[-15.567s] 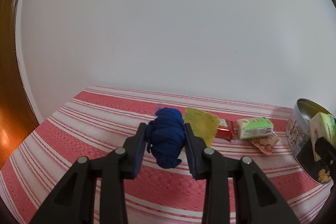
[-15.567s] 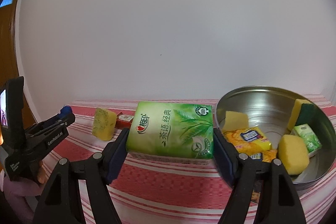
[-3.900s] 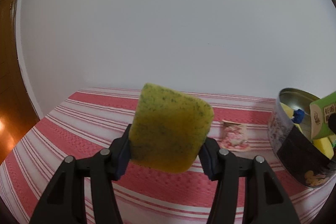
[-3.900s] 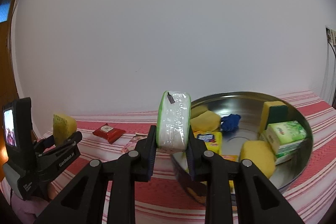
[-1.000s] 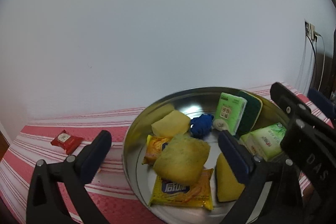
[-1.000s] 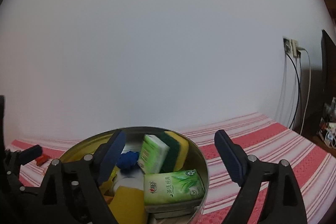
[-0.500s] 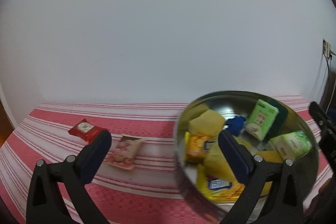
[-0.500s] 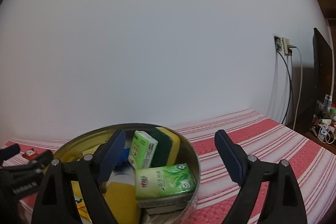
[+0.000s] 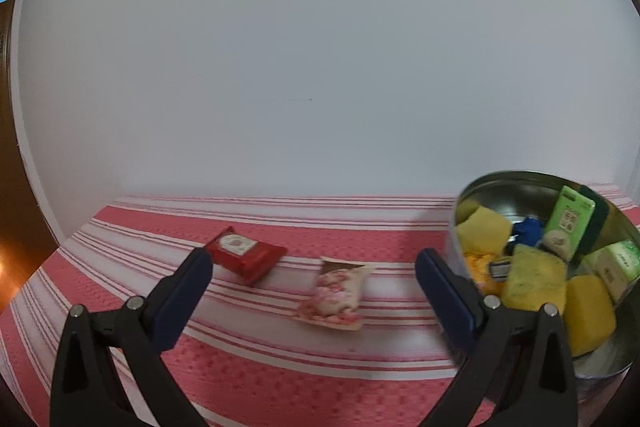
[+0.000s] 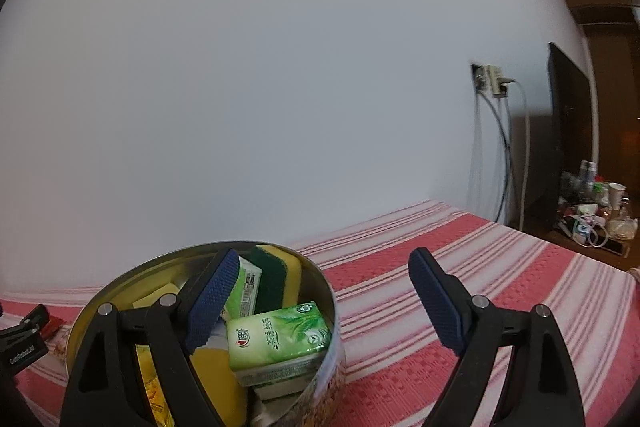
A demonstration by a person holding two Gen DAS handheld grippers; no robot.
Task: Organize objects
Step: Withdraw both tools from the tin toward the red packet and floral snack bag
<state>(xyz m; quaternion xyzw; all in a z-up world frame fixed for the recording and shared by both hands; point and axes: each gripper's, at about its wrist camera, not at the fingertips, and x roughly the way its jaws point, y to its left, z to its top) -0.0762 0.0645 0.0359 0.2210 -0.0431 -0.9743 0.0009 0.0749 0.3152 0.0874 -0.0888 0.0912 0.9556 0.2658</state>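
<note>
Item 1, left gripper (image 9: 310, 273): jaws spread wide, nothing between them. A moment ago I had it over the tin; it has since swung away and now faces the striped cloth (image 9: 248, 367).

Item 2, right gripper (image 10: 320, 293): jaws likewise wide apart and bare, its left finger hanging over the tin's rim.

Item 3, round metal tin (image 10: 320, 291): off my left tool's right finger. Contents: speckled sponge (image 9: 534, 281), released there within the last few seconds; green tissue pack (image 10: 280, 337), also newly dropped in; blue cloth (image 9: 528, 229); further sponges and packets.

Item 4, red packet (image 9: 246, 253): on the cloth, just ahead of my left tool's left finger.

Item 5, pink packet (image 9: 336, 293): ahead, between the left tool's fingers, slightly right of centre.

Assessment: only items 4 and 5 appear outstanding. The pink packet sits best placed for my next grasp.
</note>
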